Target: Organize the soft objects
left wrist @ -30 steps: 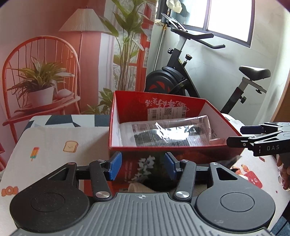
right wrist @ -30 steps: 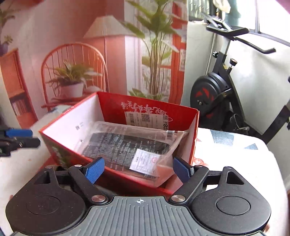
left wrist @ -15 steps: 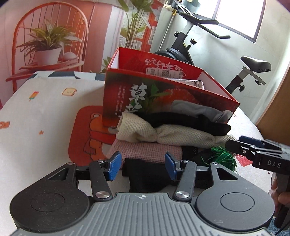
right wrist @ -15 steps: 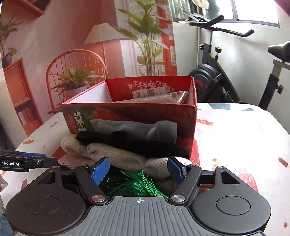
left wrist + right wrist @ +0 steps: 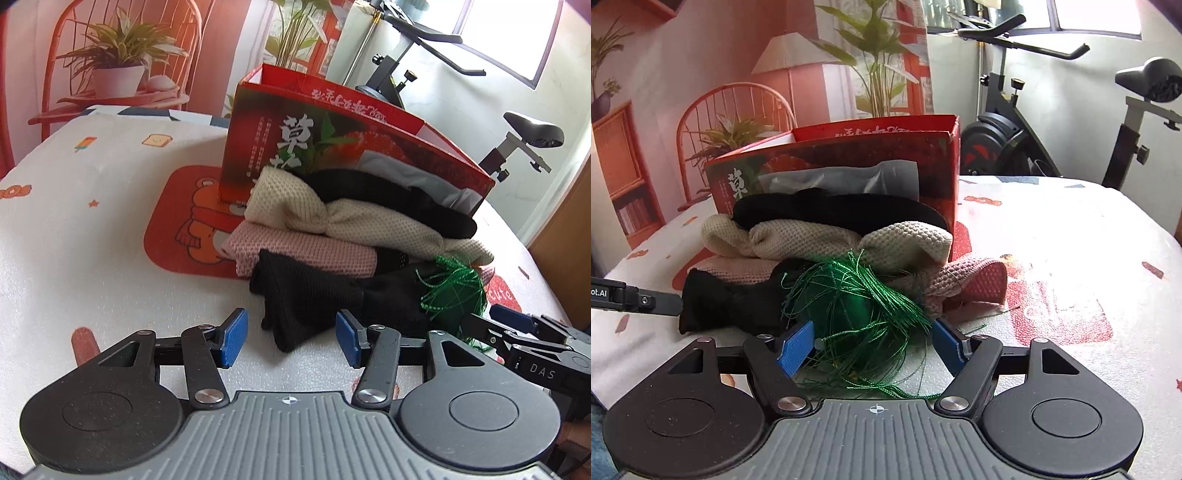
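Nearest to me, the right gripper (image 5: pixel 873 345) has its fingers released and parted around the green tinsel tuft (image 5: pixel 862 295); strands lie between the blue pads, but the pads do not press on it. The left gripper (image 5: pixel 290 339) is likewise released, its fingers straddling the near end of the black knit piece (image 5: pixel 295 295) without pinching it.

Behind those, on the printed worktop (image 5: pixel 92 240), the rest of the soft pile is stacked: a pink knit (image 5: pixel 303 251), a cream knit (image 5: pixel 314 210), a second black piece (image 5: pixel 388 199) and a grey one (image 5: pixel 406 173), all leaning against the red box (image 5: pixel 258 147), which stands furthest back.

To my eye the step is a first pick from the pile. The tinsel looks loose and snaggy, so the right fingers would do best to bite its dense core, not stray threads. The left should take only the black knit, clear of the pink layer.
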A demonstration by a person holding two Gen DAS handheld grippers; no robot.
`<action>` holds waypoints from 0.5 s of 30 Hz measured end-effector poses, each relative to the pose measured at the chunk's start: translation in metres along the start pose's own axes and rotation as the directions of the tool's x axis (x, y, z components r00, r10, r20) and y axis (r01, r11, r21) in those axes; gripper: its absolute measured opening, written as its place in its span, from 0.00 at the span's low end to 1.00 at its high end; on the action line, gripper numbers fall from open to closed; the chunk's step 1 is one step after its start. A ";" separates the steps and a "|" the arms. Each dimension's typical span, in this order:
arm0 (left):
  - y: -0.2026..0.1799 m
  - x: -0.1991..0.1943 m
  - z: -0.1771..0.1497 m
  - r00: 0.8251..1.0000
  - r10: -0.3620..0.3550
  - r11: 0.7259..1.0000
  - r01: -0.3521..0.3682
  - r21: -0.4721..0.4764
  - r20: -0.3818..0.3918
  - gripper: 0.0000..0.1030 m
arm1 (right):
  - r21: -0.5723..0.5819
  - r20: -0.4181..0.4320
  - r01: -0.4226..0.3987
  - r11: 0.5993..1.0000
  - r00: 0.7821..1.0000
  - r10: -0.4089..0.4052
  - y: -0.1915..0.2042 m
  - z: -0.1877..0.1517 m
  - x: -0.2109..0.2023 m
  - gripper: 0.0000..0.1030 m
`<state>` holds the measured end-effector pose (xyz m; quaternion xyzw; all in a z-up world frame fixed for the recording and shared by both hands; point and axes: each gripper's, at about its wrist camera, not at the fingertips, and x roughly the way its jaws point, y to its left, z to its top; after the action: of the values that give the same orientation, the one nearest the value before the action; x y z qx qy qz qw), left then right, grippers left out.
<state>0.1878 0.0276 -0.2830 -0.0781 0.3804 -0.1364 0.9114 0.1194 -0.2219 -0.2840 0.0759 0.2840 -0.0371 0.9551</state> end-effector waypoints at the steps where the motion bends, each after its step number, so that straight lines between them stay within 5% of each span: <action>1: 0.000 0.001 -0.001 1.000 0.003 1.000 -0.003 0.003 -0.003 0.54 | -0.017 0.001 -0.002 1.000 1.000 0.002 0.002 -0.001 0.001 0.65; 15: 0.003 0.006 -0.009 0.999 0.041 0.999 -0.041 -0.004 -0.023 0.54 | -0.056 0.022 -0.047 0.997 0.999 0.049 0.003 -0.011 0.010 0.51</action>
<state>0.1864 0.0282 -0.2941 -0.0707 0.3925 -0.1177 0.9095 0.1222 -0.2179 -0.2979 0.0558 0.2717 -0.0072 0.9607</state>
